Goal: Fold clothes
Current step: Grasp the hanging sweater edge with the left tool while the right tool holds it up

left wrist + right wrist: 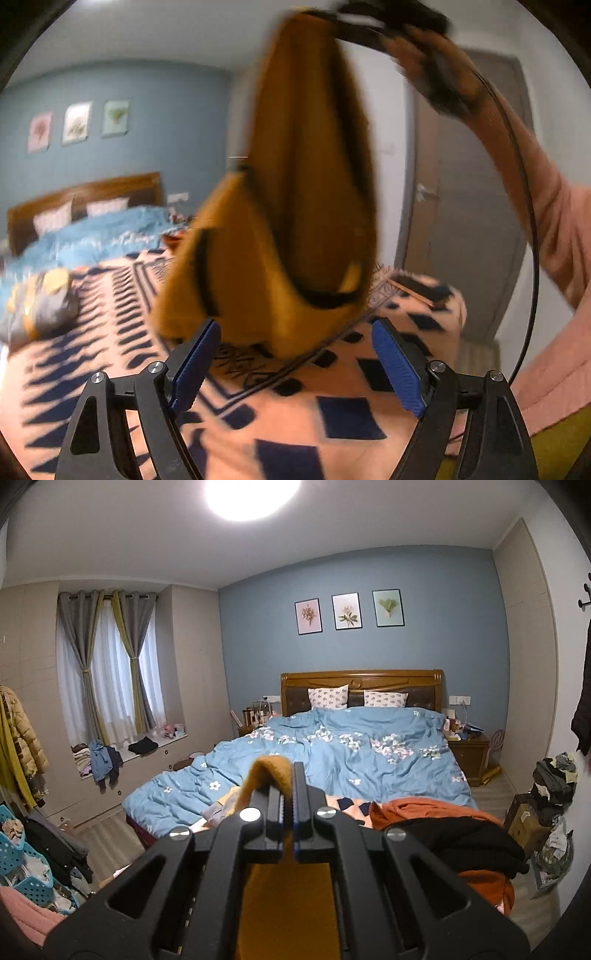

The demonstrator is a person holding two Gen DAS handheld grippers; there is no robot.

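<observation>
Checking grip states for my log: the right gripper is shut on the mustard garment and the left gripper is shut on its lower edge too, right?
Not quite. The left gripper is open, its jaws spread below the hanging mustard garment, as the left wrist view shows. The right gripper is indeed shut on it.

In the left wrist view, the mustard garment (pixel 295 206) hangs through the centre of the frame, its lower edge filling the gap just ahead of the spread fingers of the left gripper (pixel 297 363); the patterned blanket (pixel 351 413) lies bare at lower centre and lower right. A grey-and-yellow bundle (pixel 40 302) occupies the left edge. In the right wrist view, the orange and black clothes pile (pixel 458 834) blocks the lower right, while the blue duvet (pixel 332 760) lies unobstructed at centre.
</observation>
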